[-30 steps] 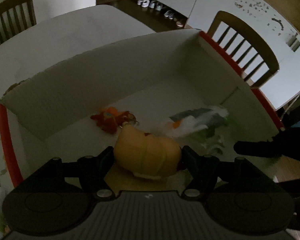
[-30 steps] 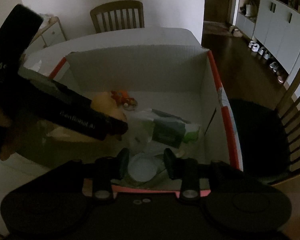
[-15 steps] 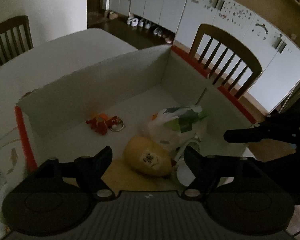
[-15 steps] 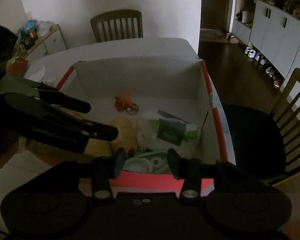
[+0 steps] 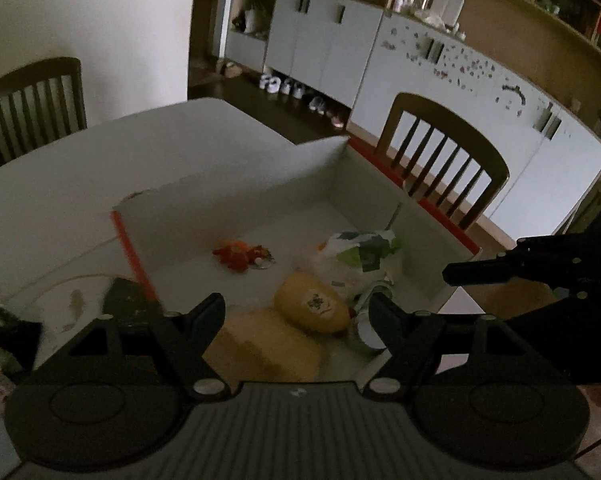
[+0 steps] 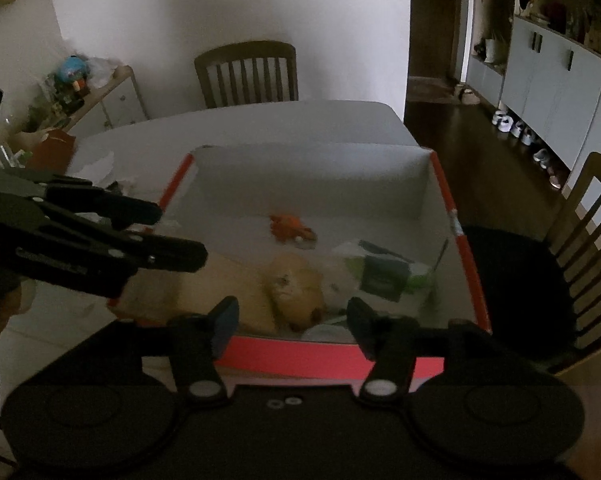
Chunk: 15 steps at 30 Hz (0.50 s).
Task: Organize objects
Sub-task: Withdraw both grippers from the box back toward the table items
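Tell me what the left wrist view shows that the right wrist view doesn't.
Only left wrist: the sticker-dotted cabinets and the right gripper from the side.
Only right wrist: a cluttered side cabinet and the left gripper, open and empty.
Both: the box holding an orange toy, yellow item and bag.

Home dining room: table, chairs, shoe cabinets.

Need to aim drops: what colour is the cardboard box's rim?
Red-orange rim on a white box, clearest in the right wrist view.
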### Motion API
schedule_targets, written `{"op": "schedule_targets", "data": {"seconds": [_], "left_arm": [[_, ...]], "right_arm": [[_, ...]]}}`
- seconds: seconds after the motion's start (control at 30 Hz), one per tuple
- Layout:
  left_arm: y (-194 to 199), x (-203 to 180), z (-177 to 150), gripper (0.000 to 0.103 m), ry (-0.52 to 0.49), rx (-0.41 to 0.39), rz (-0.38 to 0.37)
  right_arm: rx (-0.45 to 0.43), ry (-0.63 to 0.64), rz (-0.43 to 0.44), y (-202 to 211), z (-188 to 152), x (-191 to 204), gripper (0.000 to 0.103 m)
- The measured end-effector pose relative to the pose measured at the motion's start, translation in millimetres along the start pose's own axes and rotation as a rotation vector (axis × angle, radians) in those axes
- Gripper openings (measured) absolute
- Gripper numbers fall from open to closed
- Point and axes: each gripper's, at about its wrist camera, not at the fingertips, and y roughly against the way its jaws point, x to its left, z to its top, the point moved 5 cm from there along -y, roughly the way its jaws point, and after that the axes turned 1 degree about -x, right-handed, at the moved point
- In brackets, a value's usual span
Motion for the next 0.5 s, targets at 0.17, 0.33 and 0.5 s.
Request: {"op": "schedule_targets", "data": {"seconds": [0.17,0.33,0.5], "left_arm": [[30,20,-8,0.078,0.025,-0.043,0.003],[57,43,-18,0.078,0.044,-0.072,0.016],[78,69,-31,0.079,0.065,-0.084,0.027]], "right_arm": [[-0.007,-0.007,0.004,0,1,27,0.061],[-0.011,-0.01,0.012,-2,2,54,0.062],[-0.013,-0.018,0.023,-5,2,82,0.062]]}}
